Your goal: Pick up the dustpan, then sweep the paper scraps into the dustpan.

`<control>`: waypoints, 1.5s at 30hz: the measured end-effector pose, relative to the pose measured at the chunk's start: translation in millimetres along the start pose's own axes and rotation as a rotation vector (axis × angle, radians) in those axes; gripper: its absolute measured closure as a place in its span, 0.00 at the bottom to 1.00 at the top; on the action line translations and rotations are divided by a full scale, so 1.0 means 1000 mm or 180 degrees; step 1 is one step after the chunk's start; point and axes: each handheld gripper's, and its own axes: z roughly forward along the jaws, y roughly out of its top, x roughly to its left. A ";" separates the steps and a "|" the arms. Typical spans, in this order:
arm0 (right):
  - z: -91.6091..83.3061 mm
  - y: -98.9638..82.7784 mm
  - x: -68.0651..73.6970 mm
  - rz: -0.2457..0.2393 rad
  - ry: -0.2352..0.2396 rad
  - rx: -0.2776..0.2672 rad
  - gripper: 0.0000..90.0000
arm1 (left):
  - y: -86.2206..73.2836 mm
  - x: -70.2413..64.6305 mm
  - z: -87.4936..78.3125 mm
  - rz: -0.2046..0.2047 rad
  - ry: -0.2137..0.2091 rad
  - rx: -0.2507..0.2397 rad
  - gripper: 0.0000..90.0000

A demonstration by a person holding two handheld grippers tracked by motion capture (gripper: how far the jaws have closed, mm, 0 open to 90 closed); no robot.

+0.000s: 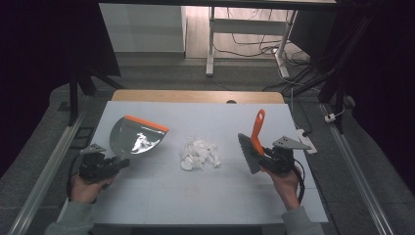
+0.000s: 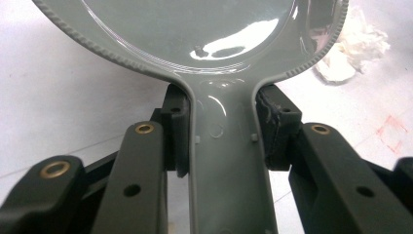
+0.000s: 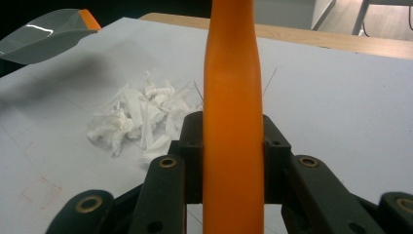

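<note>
No writing shows on anything. The left tongs (image 1: 119, 164) clamp the grey plastic dustpan's (image 1: 134, 137) handle; the right tongs (image 1: 263, 154) clamp the orange-handled brush (image 1: 254, 139); crumpled white paper scraps (image 1: 199, 154) lie mid-worktop (image 1: 161, 196).

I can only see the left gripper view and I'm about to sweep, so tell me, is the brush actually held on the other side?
Observer: Yes. The right claw is shut on the brush's orange handle.
Operator: Where are the bristles compared to the paper scraps?
Observer: In the high view the brush head sits to the right of the paper scraps, apart from them.
Operator: And my dustpan, which side of the scraps?
Observer: The dustpan, gripped at its handle by the left claw, is left of the scraps, with its orange lip at the far edge.
</note>
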 end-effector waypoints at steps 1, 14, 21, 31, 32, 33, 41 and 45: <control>0.000 0.000 -0.001 0.0005 0.0017 -0.0027 0.78 | 0.001 0.000 -0.001 0.0030 -0.0006 -0.0001 0.68; -0.001 0.000 -0.005 -0.0120 0.0160 -0.0021 0.78 | 0.004 0.000 -0.015 0.0299 -0.0149 -0.0023 0.68; -0.001 0.000 -0.003 -0.0127 0.0193 -0.0021 0.78 | 0.006 -0.006 -0.018 0.0495 -0.0298 0.0046 0.68; 0.000 0.000 -0.002 -0.0144 0.0204 -0.0012 0.78 | 0.007 -0.016 -0.021 0.0779 -0.0448 0.0184 0.69; 0.000 0.000 -0.002 -0.0147 0.0204 -0.0016 0.78 | 0.008 -0.016 -0.022 0.0799 -0.0452 0.0203 0.69; 0.000 0.001 -0.002 -0.0144 0.0202 -0.0019 0.78 | 0.008 -0.016 -0.022 0.0819 -0.0459 0.0221 0.69; 0.005 0.004 0.001 -0.0125 0.0198 -0.0023 0.78 | 0.007 -0.019 -0.022 0.0956 -0.0633 0.0334 0.68; 0.010 0.005 0.004 -0.0156 0.0208 -0.0008 0.78 | 0.006 -0.021 -0.019 0.1036 -0.0653 0.0437 0.69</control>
